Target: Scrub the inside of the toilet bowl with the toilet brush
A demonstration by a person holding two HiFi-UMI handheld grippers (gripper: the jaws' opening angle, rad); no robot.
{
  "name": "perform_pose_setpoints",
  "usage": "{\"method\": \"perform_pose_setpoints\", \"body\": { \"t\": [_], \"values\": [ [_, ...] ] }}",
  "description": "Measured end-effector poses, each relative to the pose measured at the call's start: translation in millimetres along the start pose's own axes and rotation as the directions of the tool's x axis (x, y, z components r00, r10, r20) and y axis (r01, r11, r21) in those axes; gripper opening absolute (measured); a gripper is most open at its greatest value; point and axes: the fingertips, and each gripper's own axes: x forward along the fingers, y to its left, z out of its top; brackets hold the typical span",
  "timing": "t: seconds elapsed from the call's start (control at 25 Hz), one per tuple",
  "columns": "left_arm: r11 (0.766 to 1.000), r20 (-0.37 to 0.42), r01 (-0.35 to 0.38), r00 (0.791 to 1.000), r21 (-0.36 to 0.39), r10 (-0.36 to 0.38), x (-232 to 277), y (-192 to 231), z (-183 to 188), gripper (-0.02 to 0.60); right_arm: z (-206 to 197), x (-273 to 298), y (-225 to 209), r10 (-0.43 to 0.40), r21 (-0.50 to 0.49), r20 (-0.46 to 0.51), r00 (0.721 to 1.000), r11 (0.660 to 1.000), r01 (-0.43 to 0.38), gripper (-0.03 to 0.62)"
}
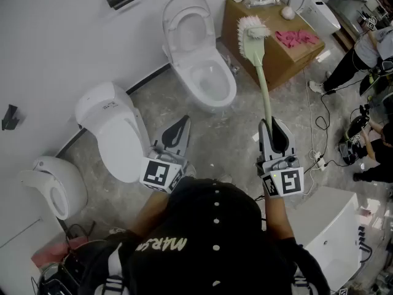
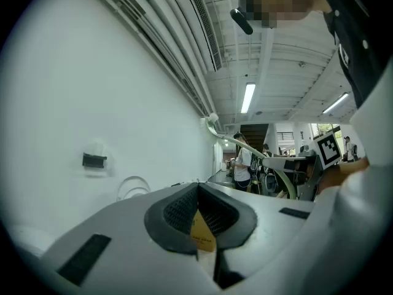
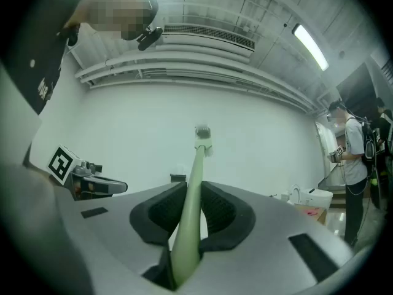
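The left gripper (image 1: 182, 125) hovers with jaws pressed together, empty, beside a closed toilet (image 1: 116, 134). The open toilet bowl (image 1: 212, 105) stands ahead by the wall. The right gripper (image 1: 274, 126) pinches the toilet brush (image 1: 263, 78) handle, bristles raised right of the bowl

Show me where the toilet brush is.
Head view, right side: the toilet brush is clamped in the right gripper, bristles near the cardboard box, beside the open toilet.

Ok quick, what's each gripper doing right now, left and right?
Left gripper: closed, nothing between its jaws.
Right gripper: closed on the toilet brush handle.
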Motion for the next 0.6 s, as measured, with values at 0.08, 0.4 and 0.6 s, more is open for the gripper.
{"method": "perform_pose_setpoints", "body": {
  "t": [0.08, 0.4, 0.6],
  "values": [
    [1.0, 0.0, 0.002, 1.0, 0.006, -0.002, -1, -1, 1, 0.025, 0, -1, 1, -0.001, -0.002, 0.0, 1.0, 1.0, 0.001, 0.089],
    [1.0, 0.001, 0.011, 1.0, 0.002, -0.011, -3, 8, 0, 0.026, -1, 6, 8, -0.002, -0.005, -0.003, 1.0, 1.0, 0.002, 0.089],
    [1.0, -0.003, 0.006, 1.0, -0.007, -0.006, -5, 20, 3, 0.026, -2, 15, 12, -0.023, 0.016, -0.004, 1.0, 1.0, 0.023, 0.089]
  ]
}}
